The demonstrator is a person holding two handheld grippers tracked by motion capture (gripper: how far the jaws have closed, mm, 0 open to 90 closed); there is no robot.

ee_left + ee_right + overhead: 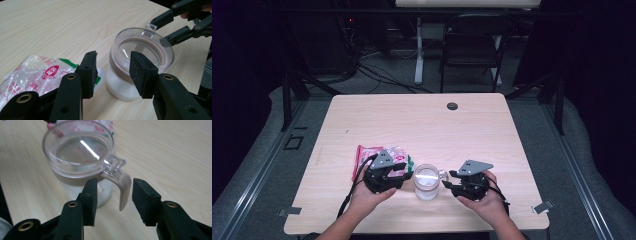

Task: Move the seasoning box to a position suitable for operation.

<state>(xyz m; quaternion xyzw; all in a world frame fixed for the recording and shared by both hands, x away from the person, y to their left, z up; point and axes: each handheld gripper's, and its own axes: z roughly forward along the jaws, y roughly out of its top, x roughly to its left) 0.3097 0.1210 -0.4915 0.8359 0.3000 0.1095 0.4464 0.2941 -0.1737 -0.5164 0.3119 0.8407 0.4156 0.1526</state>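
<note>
1. My right claw [114, 202] has its two black jaws apart, one on each side of the handle [123, 187] of the cup [77, 152]; neither pad touches it.
2. My left claw [113, 75] is spread open too, its pads just short of the cup's near wall.
3. The cup [427, 181] stands upright near the front edge of the table [412, 120], between my two hands. It is clear plastic, round and wide-mouthed, with a thin rim that catches a bright streak of light.
4. A brownish band runs around its wall below the rim, and something white lies in the bottom.
5. The handle is a frosted, smooth strap that bends out from a clear bracket at the rim and hangs down, free at its lower end.
6. The pads on my jaws are square blocks with a rough, speckled black face; the arms behind them are glossy black with brass-ringed holes.
7. A crinkled clear packet [37, 75] with red, pink and green print lies flat just beside the cup, partly under my left claw.
8. The tabletop is pale wood-grain laminate, smooth, with rounded corners and a small dark round plug [452, 106] near its far edge.
9. Grey carpet surrounds the table; beyond it stand a black folding chair [472, 45] and a white desk leg [418, 50], with cables on the floor in a dim room.
</note>
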